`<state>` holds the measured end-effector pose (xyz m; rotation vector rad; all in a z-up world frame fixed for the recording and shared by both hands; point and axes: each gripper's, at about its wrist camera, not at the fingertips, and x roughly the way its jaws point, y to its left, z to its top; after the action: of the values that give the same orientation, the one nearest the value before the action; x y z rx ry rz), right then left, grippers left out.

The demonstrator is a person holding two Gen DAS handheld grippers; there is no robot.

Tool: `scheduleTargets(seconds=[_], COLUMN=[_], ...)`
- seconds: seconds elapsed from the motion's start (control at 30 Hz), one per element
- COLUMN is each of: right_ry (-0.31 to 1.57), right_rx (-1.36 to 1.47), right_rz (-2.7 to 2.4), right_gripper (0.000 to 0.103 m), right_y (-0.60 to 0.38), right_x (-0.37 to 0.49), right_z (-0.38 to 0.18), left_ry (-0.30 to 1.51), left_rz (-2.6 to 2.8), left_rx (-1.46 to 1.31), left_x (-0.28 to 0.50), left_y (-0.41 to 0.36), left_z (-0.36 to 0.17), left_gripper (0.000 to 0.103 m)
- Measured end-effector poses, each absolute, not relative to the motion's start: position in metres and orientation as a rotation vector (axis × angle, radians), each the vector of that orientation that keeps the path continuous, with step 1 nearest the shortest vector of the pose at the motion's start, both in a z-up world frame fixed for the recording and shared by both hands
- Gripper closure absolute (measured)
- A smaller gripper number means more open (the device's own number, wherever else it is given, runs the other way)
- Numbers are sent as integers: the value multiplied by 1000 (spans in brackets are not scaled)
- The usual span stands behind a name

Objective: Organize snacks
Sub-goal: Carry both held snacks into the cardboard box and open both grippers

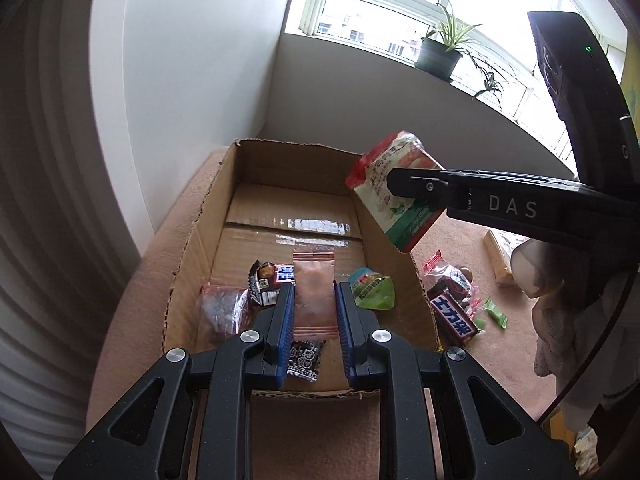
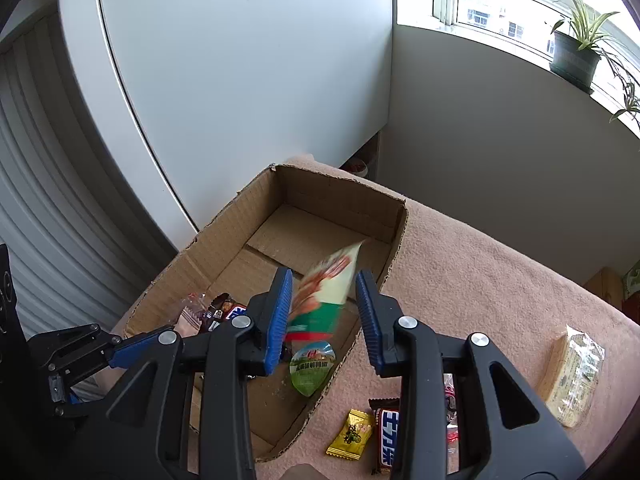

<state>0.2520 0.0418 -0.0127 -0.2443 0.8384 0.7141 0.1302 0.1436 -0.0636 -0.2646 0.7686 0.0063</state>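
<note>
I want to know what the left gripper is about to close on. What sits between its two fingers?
In the left wrist view, a pink zip bag lies between the open left gripper's fingers, inside the cardboard box.

The snack packet (image 2: pixel 325 292) above the cardboard box (image 2: pixel 224 236) was motion-blurred, its print unreadable. A chocolate bar (image 2: pixel 387 438) beside the box was partly hidden by the right tongs (image 2: pixel 322 312).

Domestic room, likely a living space. Beyond the tongs: window (image 1: pixel 400 12) with potted plant (image 1: pixel 438 54) on the sill. Beneath them: pink cloth-covered surface (image 2: pixel 480 264).
</note>
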Motion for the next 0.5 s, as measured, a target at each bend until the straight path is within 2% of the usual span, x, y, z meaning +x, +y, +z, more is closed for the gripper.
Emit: scheduleTargets(seconds=[0.07,0.1,0.13,0.17,0.2,0.23,0.5], right_ry=[826,809,791,776,767,766,770], right_rx=[-243,-238,-234,-232,-231,-231,-226], right_rz=[703,695,688,682,677,674,659], right_gripper=[29,22,15,13,13,13,12], right_y=[41,40,37,35,32,30,-6], right_x=[250,249,247,245,244,244,241], right_z=[-11,-8,-6,-3,0,1,14], left_ry=[773,775,781,782,774,765,752], left_rz=[7,8,8,9,15,21,4], left_rx=[-268,-270,-274,-278,-277,-273,-268], left_x=[131,131,131,131,129,128,123], left_y=[146,147,148,148,148,147,137], left_z=[-65,-65,-66,-66,-65,-64,-58], left_gripper=[84,82,72,66,53,49,47])
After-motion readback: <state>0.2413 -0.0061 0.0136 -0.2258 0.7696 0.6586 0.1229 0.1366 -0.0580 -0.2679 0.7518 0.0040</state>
